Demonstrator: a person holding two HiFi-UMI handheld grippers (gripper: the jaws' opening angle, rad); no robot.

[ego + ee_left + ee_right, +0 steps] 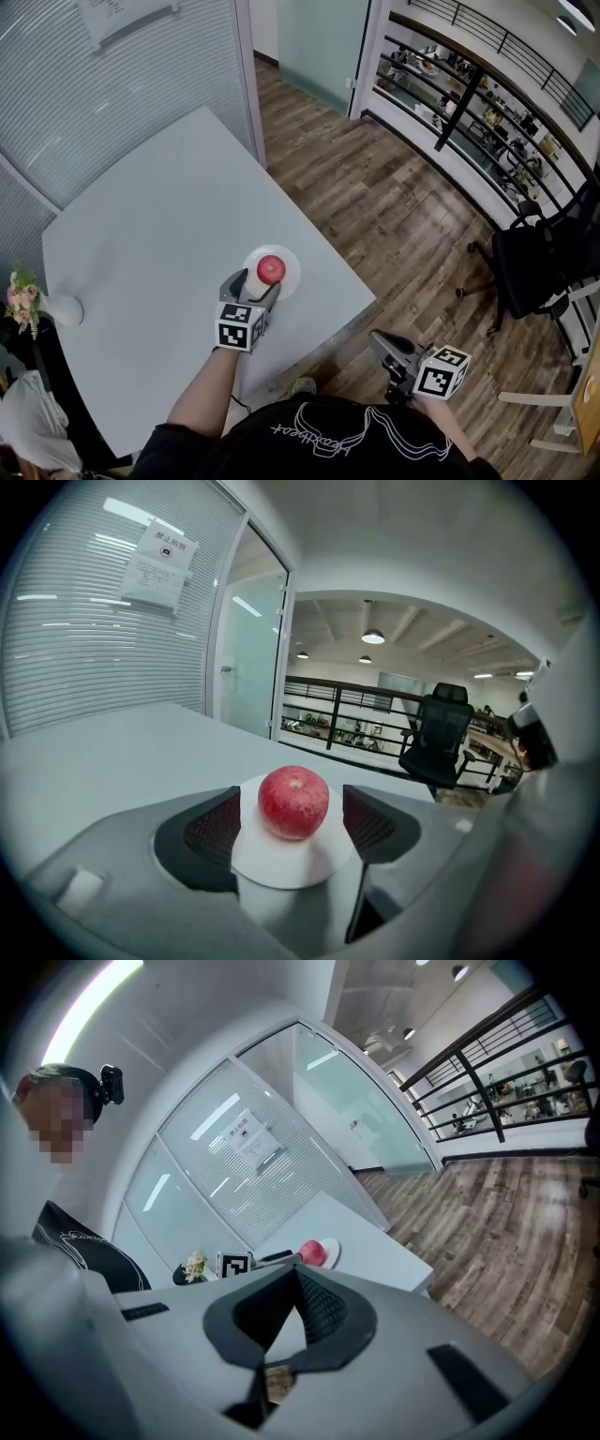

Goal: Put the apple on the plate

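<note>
A red apple [271,269] rests on a small white plate [289,256] near the right edge of the grey-white table [159,225]. My left gripper [255,284] is open, its jaws on either side of the apple with a gap on each side. In the left gripper view the apple [293,802] stands upright on the plate [281,866] between the dark pads [214,832], touching neither. My right gripper [382,342] hangs off the table over the wooden floor; its jaws meet at the tip [296,1269] with nothing in them. It sees the apple [312,1252] from afar.
A white vase with flowers [28,302] stands at the table's left edge. The plate sits close to the table's right edge, beyond which is wooden floor [394,206]. A black office chair [525,262] stands to the right. A glass wall [112,84] lies behind the table.
</note>
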